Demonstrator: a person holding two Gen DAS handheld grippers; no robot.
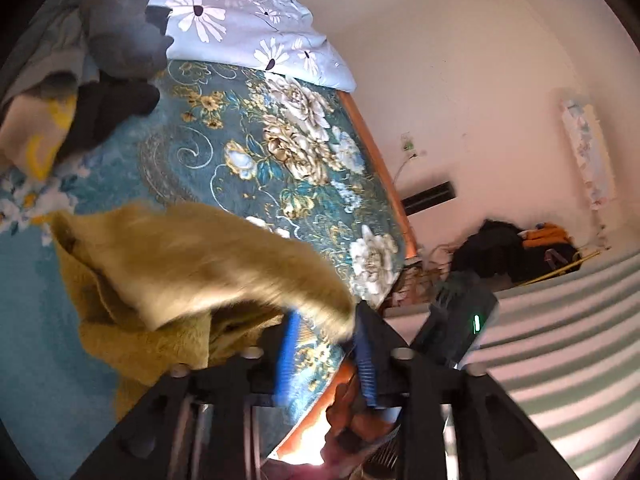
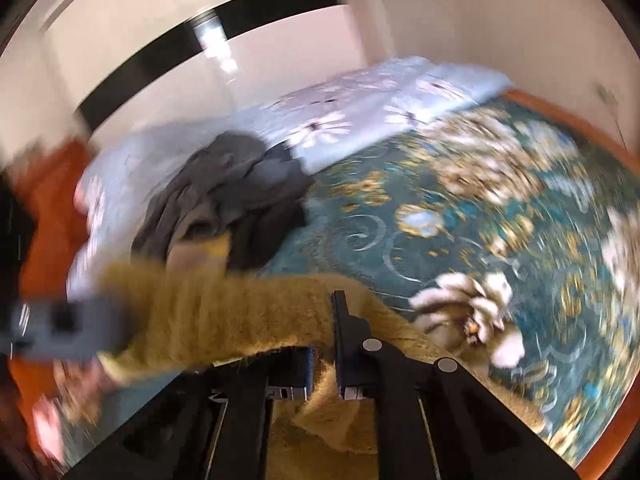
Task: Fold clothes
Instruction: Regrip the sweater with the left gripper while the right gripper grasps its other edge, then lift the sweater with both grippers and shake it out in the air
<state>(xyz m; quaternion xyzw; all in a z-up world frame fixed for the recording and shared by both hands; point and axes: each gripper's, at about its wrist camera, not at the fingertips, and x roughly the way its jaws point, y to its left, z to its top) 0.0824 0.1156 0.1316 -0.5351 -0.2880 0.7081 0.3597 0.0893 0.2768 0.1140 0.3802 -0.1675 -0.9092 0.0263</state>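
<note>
A fuzzy mustard-yellow sweater (image 1: 180, 276) is lifted over the teal flowered bedspread (image 1: 248, 152). My left gripper (image 1: 326, 332) has its blue-padded fingers apart, with the sweater's blurred sleeve end at the fingertips; I cannot tell if it is held. My right gripper (image 2: 322, 344) is shut on the same sweater (image 2: 224, 320), which drapes across and between its fingers. The other gripper shows blurred at the sleeve end in the right wrist view (image 2: 60, 332).
A heap of grey and dark clothes (image 1: 116, 40) and a beige and yellow garment (image 1: 36, 136) lie at the bed's far side, next to a light-blue daisy quilt (image 1: 248, 16). The orange bed frame (image 1: 380, 160) borders a white wall. A dark pile of bags (image 1: 516, 252) sits by a striped surface.
</note>
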